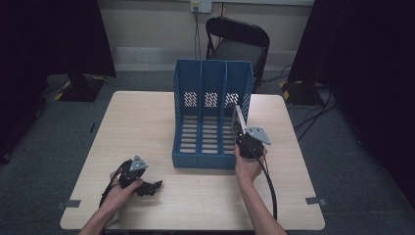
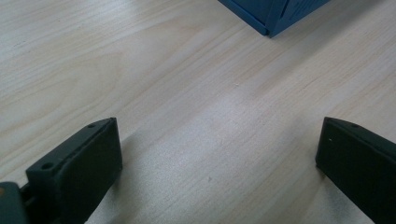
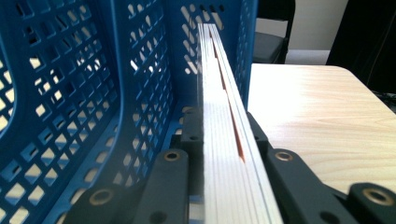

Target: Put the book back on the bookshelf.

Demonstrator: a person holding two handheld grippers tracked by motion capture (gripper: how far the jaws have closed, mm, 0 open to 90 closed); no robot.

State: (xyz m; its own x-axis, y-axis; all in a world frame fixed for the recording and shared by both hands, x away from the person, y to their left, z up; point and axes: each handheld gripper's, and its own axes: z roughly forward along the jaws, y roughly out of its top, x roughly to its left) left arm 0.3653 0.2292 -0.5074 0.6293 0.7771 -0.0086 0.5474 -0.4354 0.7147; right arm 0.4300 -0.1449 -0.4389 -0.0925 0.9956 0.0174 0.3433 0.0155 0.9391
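A blue three-slot file holder (image 1: 211, 78) stands open-fronted in the middle of the table. My right gripper (image 1: 246, 141) is at its front right corner, shut on a thin book (image 1: 238, 119) held on edge and tilted up. In the right gripper view the book (image 3: 218, 154) shows white page edges with an orange streak. It is clamped at the right gripper (image 3: 223, 128) and runs into the right-hand slot, between a perforated divider (image 3: 140, 79) and the outer wall. My left gripper (image 1: 151, 187) rests low on the table at the near left. The left gripper (image 2: 217, 163) is open and holds nothing.
The light wooden table (image 1: 142, 132) has bare room left and in front of the holder. A corner of the holder (image 2: 275, 14) lies ahead of the left gripper. A black folding chair (image 1: 240, 41) stands behind the table, with cables on the floor at the right.
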